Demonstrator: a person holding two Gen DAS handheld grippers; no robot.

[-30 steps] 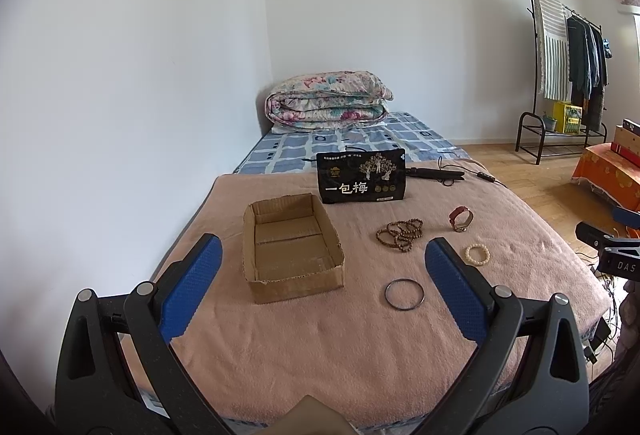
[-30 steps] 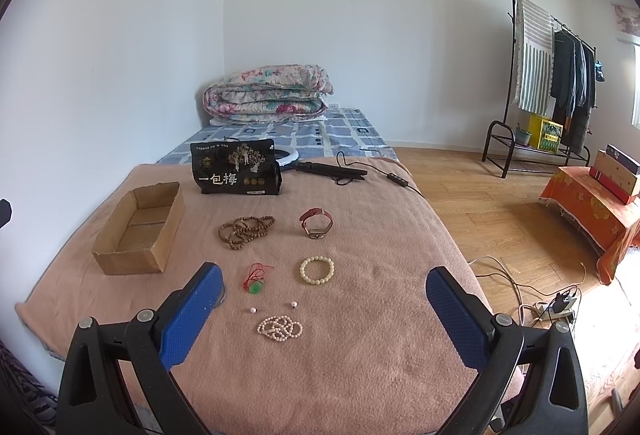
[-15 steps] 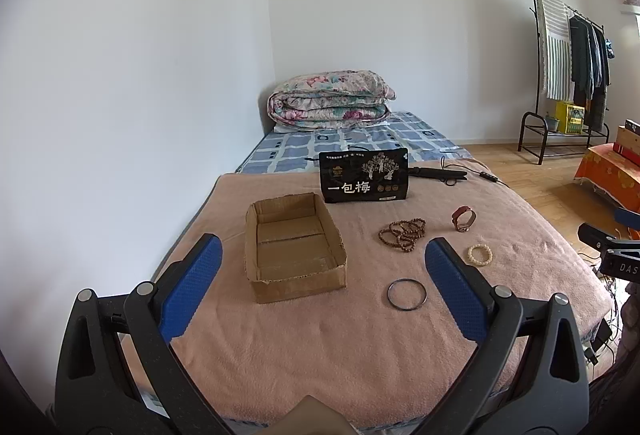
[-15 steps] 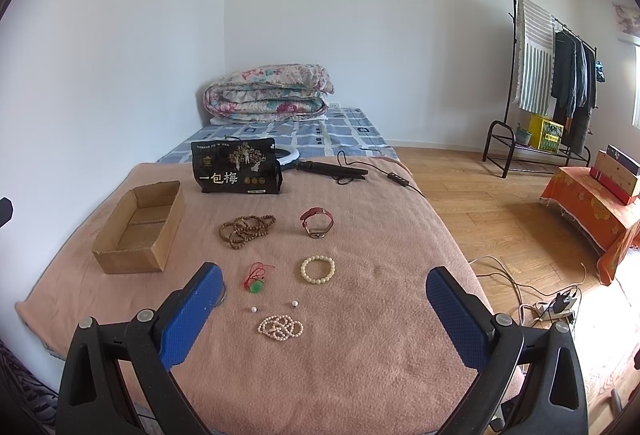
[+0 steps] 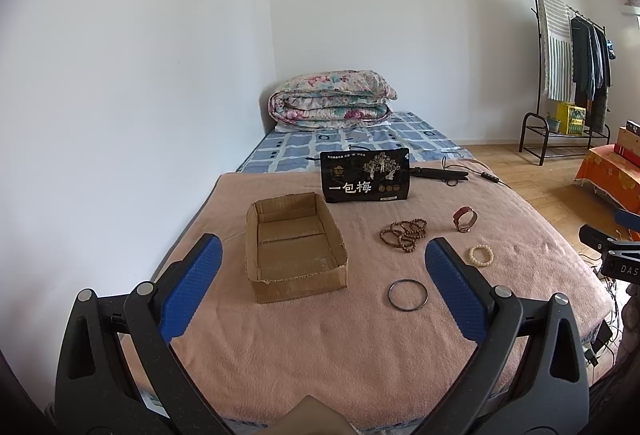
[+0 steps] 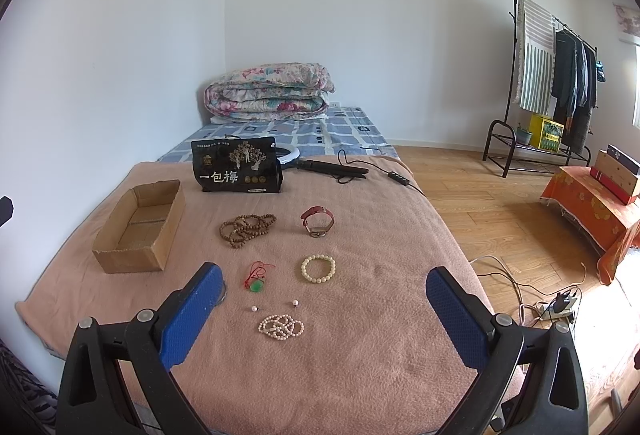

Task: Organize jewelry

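Observation:
An empty cardboard box (image 5: 294, 241) (image 6: 140, 225) sits on the pink blanket (image 5: 320, 347). Right of it lie brown wooden beads (image 5: 403, 234) (image 6: 245, 229), a red watch (image 5: 464, 219) (image 6: 317, 222), a cream bead bracelet (image 5: 481, 255) (image 6: 318, 268) and a dark metal bangle (image 5: 407, 295). The right wrist view also shows a green pendant on red cord (image 6: 257, 277), two loose pearls (image 6: 295, 302) and a coiled pearl strand (image 6: 281, 327). My left gripper (image 5: 320, 275) hangs open near the bed's front edge, nothing between its fingers. My right gripper (image 6: 320, 287) is open too, above the pearls.
A black snack bag (image 5: 365, 175) stands behind the box, with a black device and cable (image 6: 336, 167) beside it. A folded quilt (image 5: 332, 99) lies at the bed's far end. A clothes rack (image 6: 556, 75) and an orange-covered stand (image 6: 592, 211) are on the right.
The left gripper's view has shifted slightly, so the box and jewelry sit a little to the right and higher. The right gripper has hardly moved. Both stay open.

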